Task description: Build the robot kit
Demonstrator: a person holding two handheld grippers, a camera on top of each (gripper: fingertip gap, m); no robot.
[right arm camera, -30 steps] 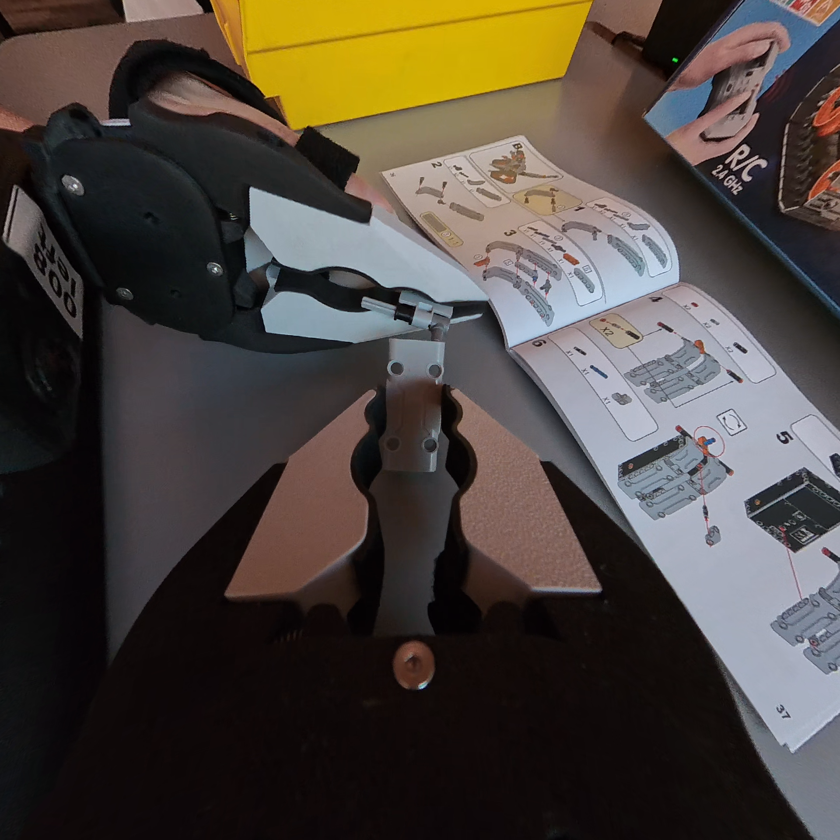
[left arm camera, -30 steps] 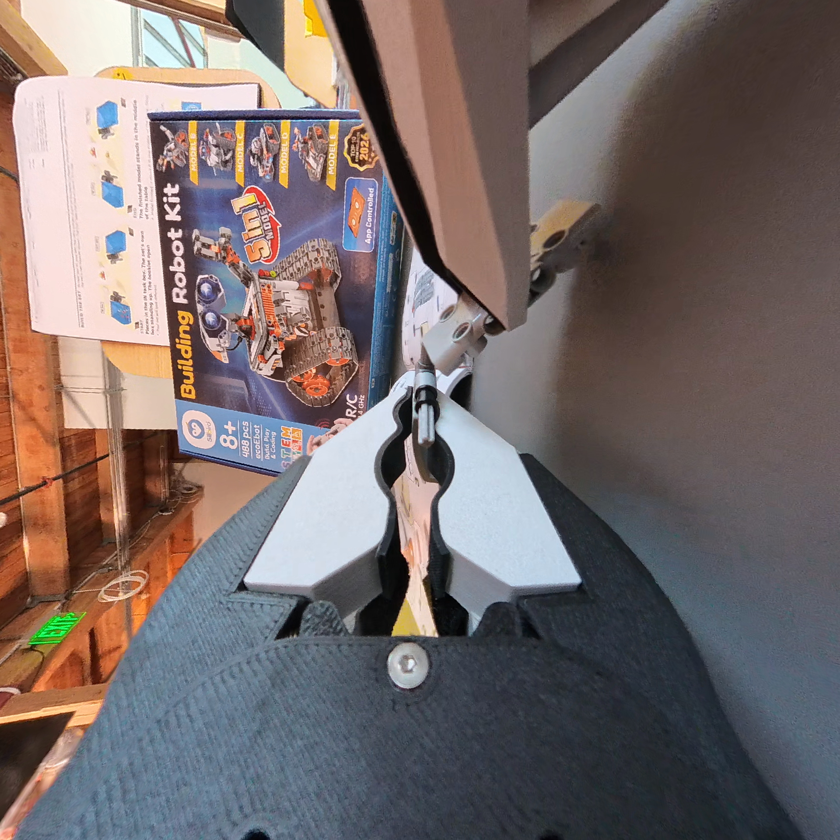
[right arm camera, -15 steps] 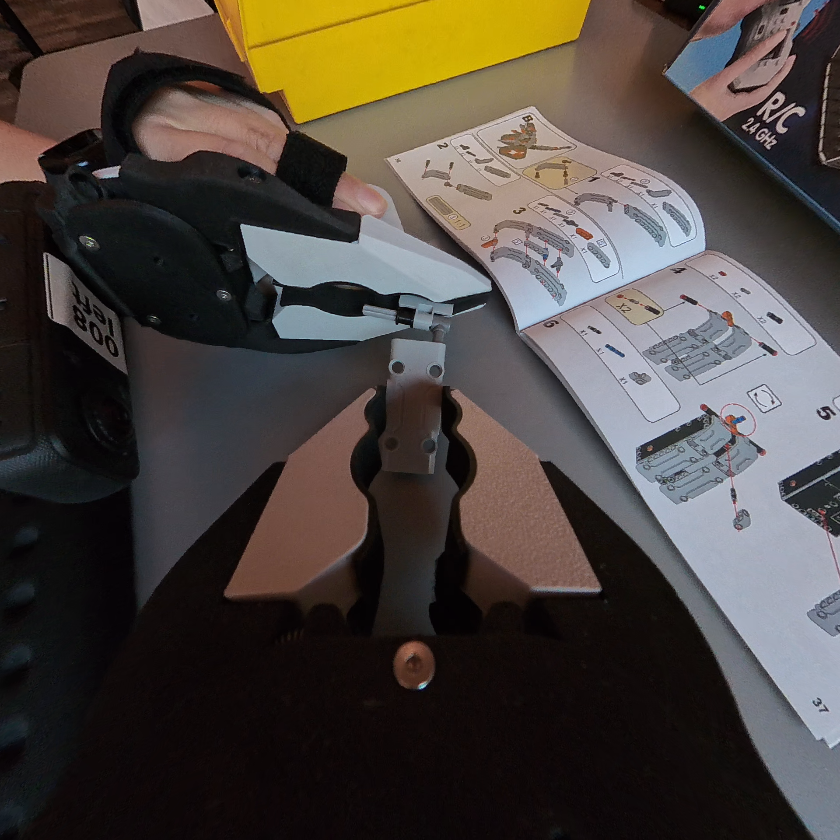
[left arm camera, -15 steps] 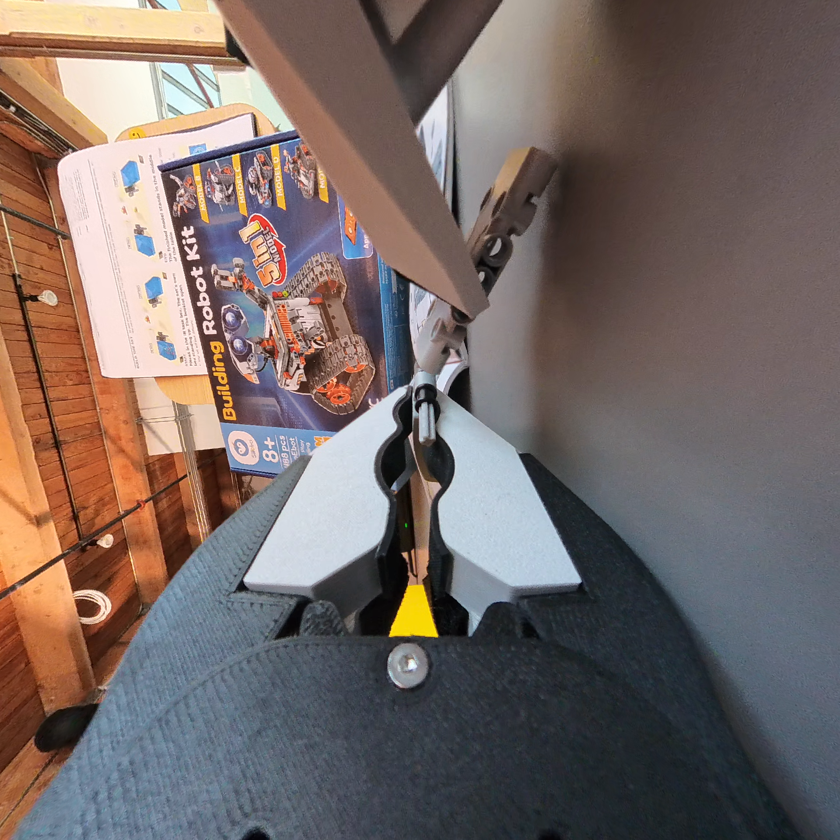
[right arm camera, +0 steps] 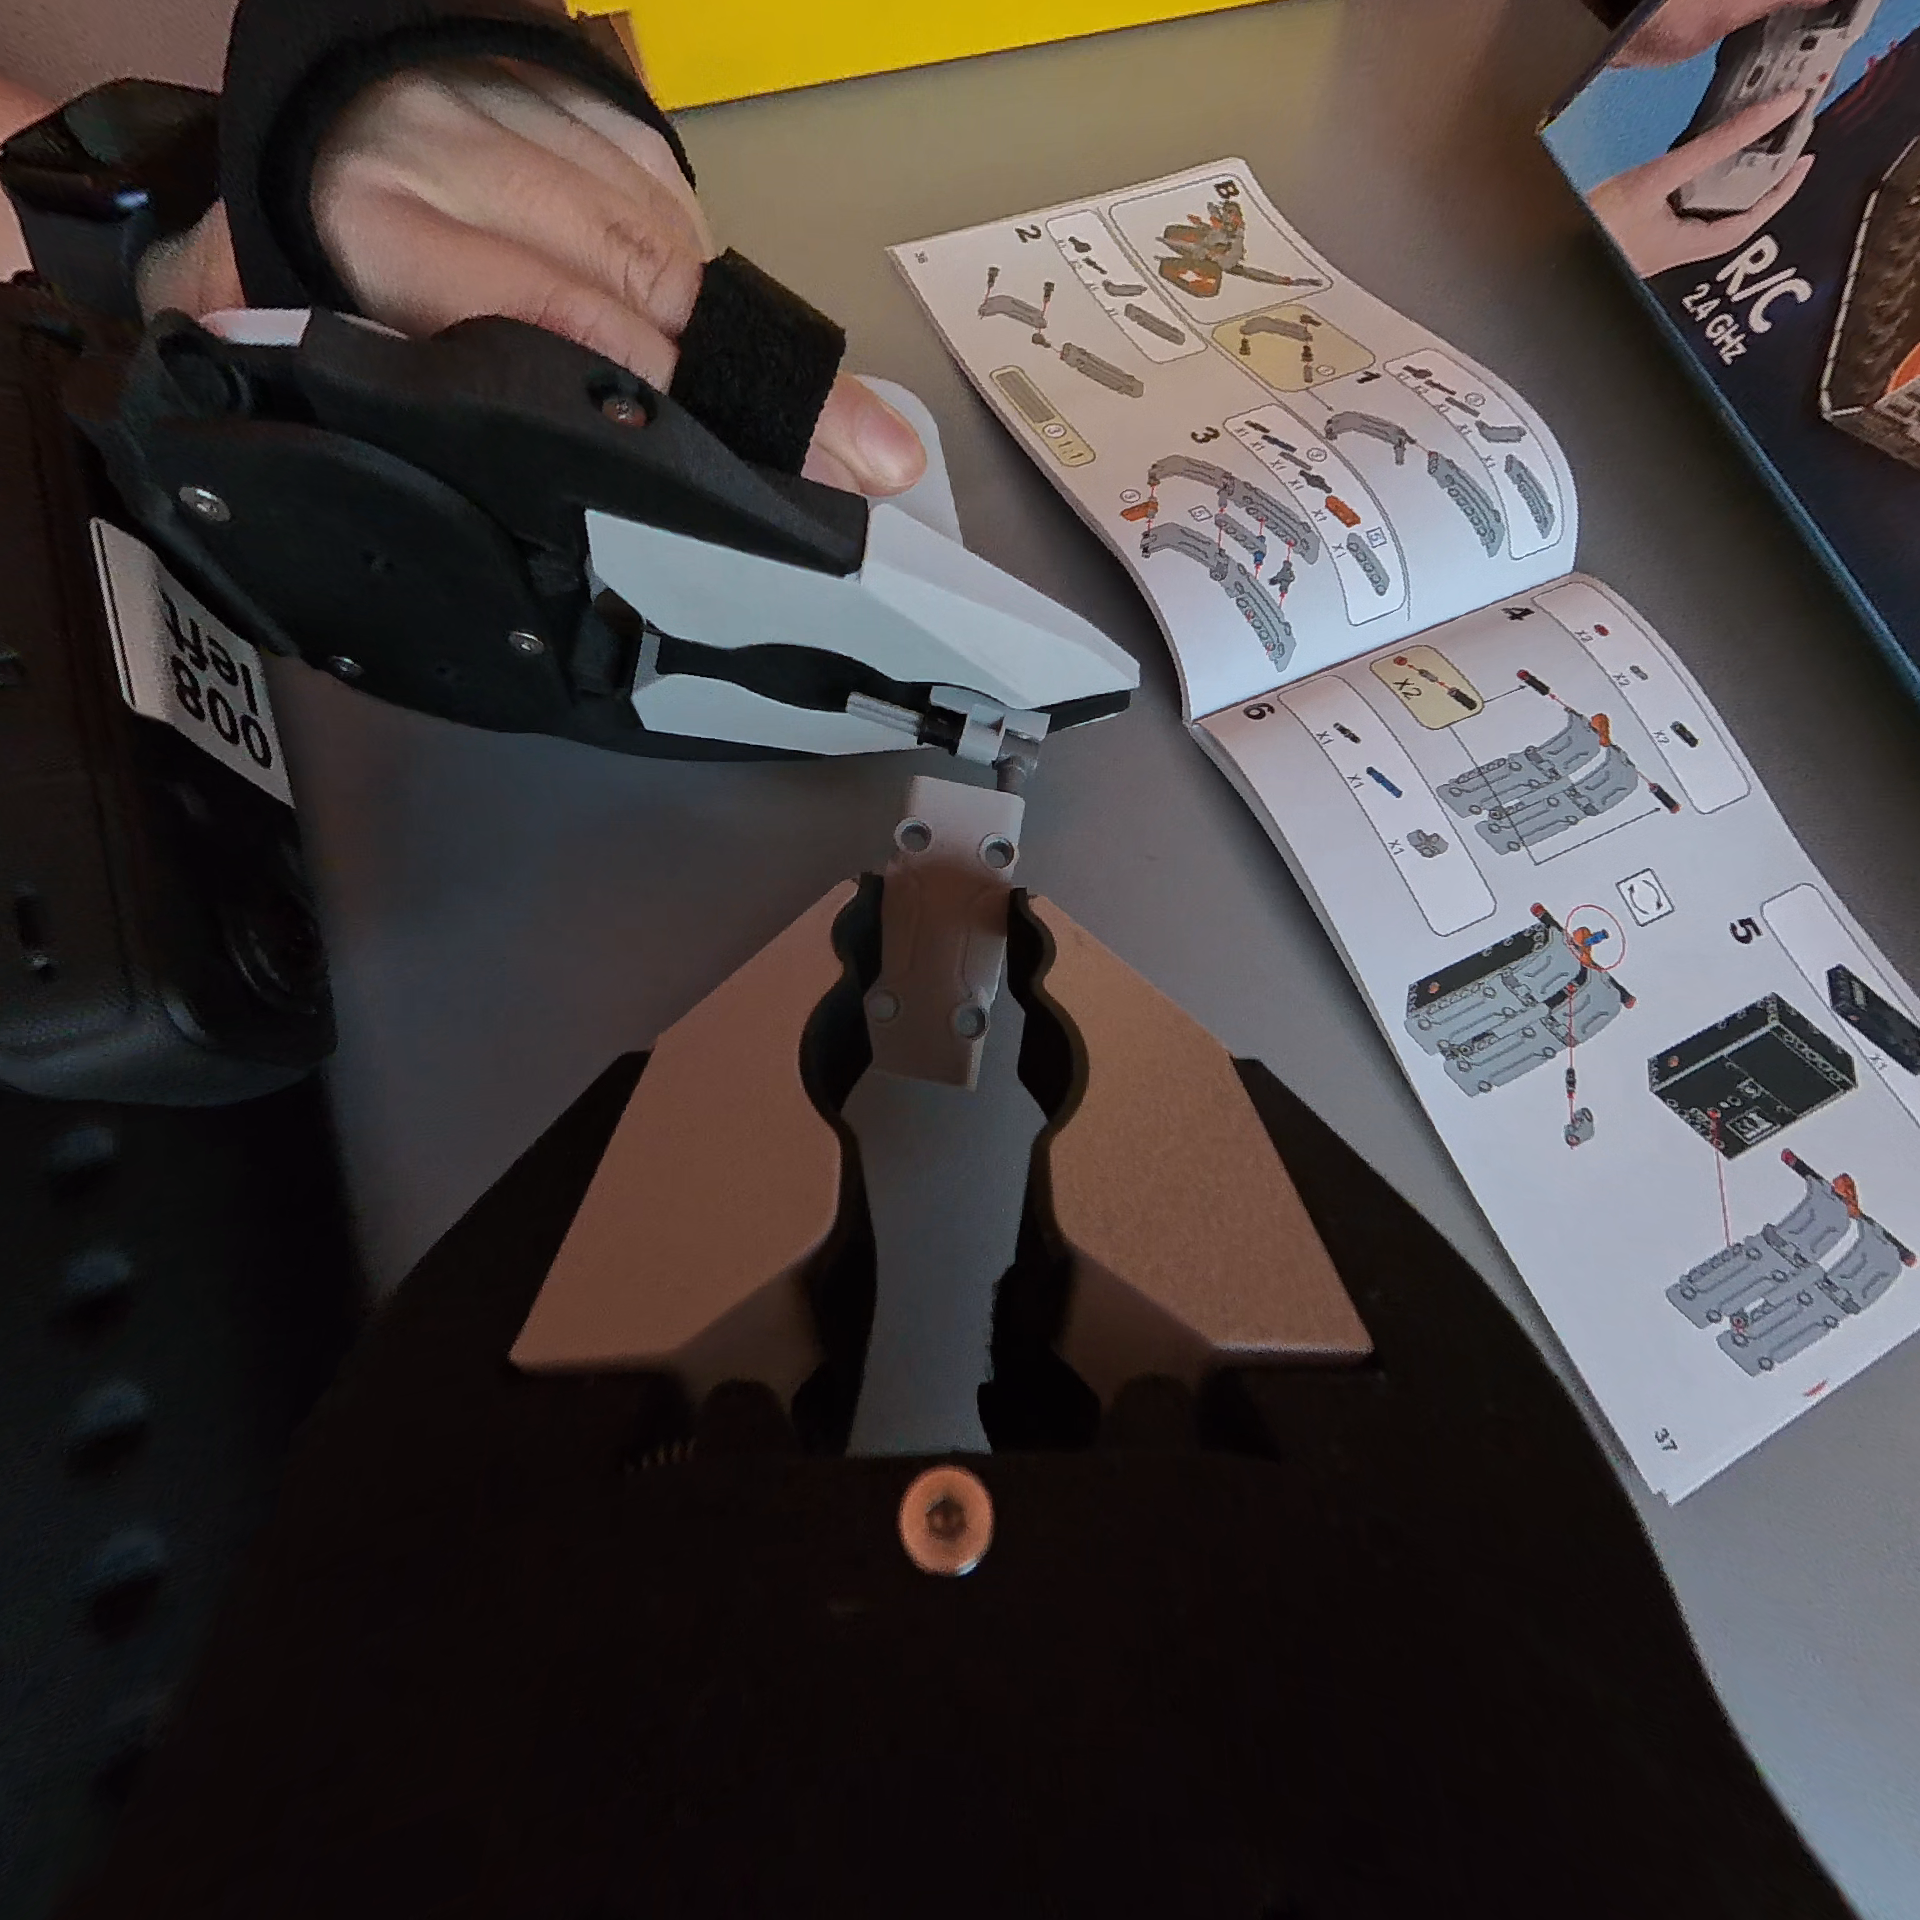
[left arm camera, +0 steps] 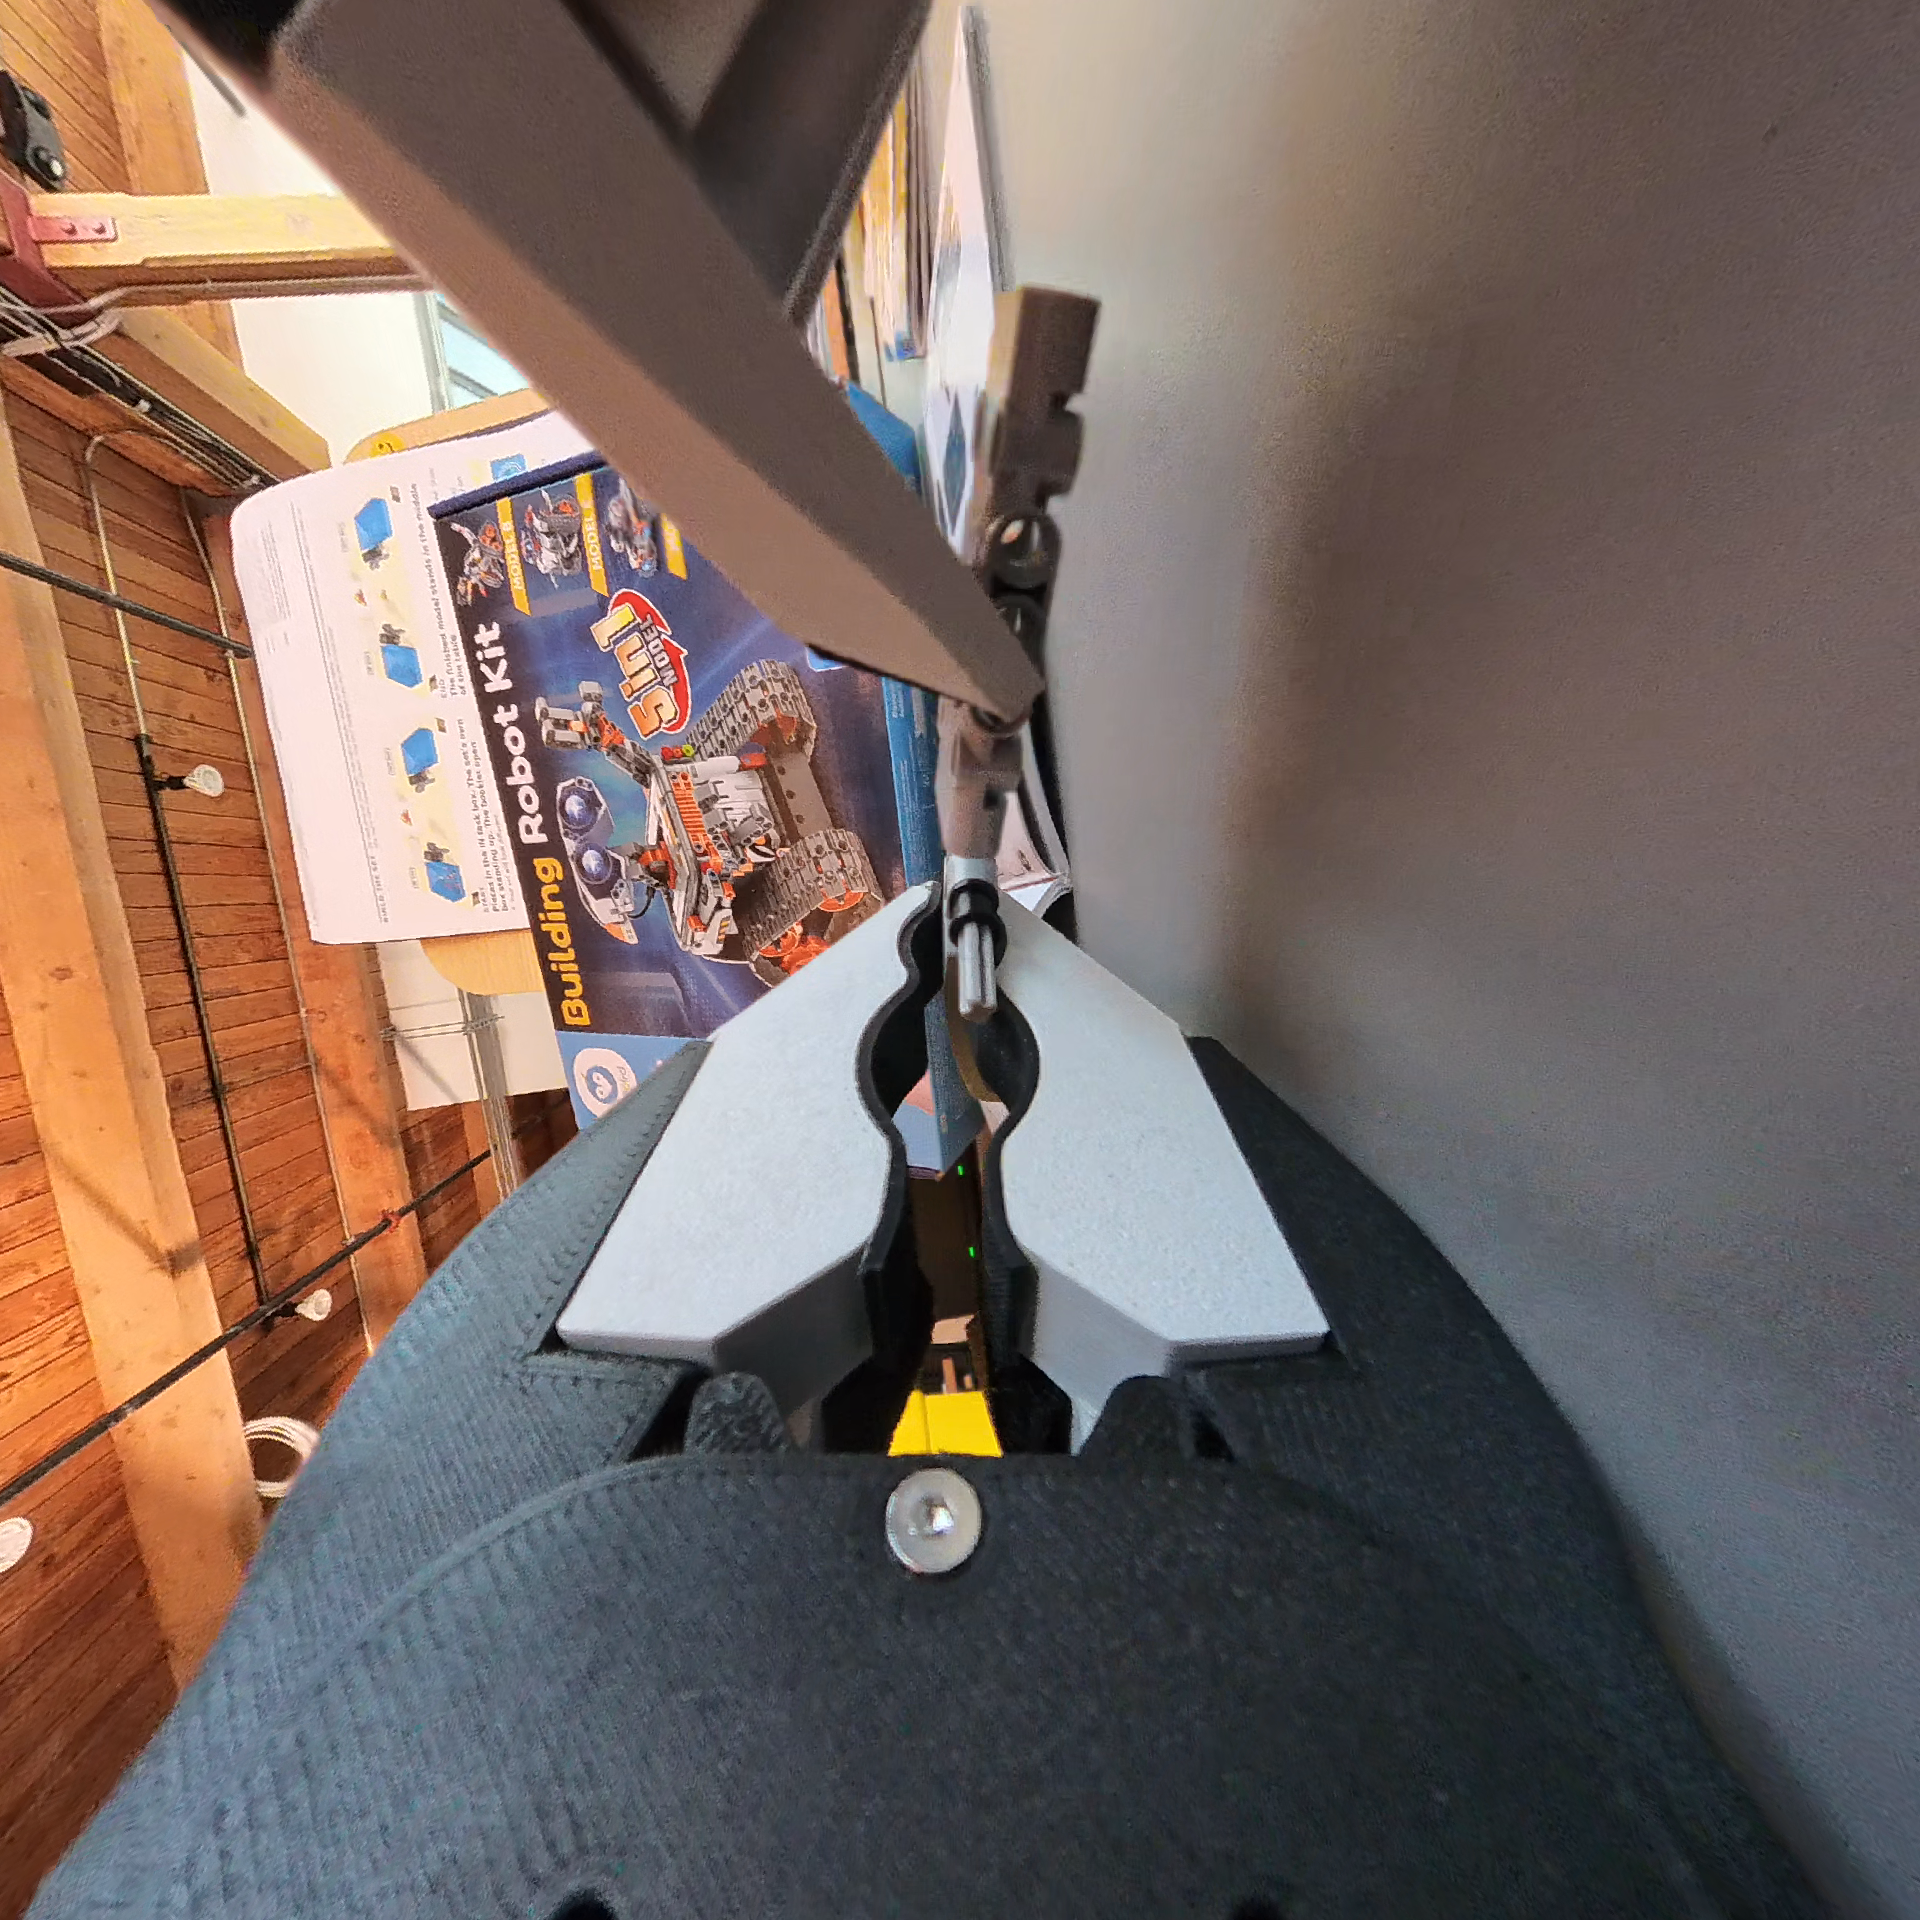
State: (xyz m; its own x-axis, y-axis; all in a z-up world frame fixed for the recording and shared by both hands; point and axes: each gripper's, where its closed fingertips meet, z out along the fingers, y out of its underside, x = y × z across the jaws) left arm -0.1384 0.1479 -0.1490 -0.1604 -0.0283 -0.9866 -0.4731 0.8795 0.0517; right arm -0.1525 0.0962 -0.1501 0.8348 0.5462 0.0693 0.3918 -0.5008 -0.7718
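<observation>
Tongs, left [left arm camera: 961,935]: I read these as pressed together on a short grey axle [left arm camera: 971,956] that carries a small grey connector [right arm camera: 982,732] at its outer end. In the right wrist view the left tongs lie level above the tabletop [right arm camera: 520,935], pointing rightward, with a person's hand [right arm camera: 499,208] strapped over the black housing.

Tongs, right [right arm camera: 940,894]: these are closed on a pale grey studded beam piece [right arm camera: 940,966], gripped at its lower half. Its upper end stands clear of the fingertips and points at the connector. The stub under the connector sits at the beam piece's top right corner. Touching or just short of it, I cannot tell.

Surface: matte grey tabletop.
- Far edge, left of centre: a yellow box [right arm camera: 935,42], mostly out of frame.
- Right of the tongs: an open instruction booklet [right arm camera: 1455,727], its pages arched at the fold.
- Far right: a blue kit box [right arm camera: 1766,260], only its corner showing.

Room, from the left wrist view, which is rolled onto its side:
- The kit box front face [left arm camera: 675,779] stands behind the tongs.
- A printed sheet [left arm camera: 343,707] hangs on a board behind it.
- Beyond these are a wooden plank wall [left arm camera: 104,935] and timber posts.
</observation>
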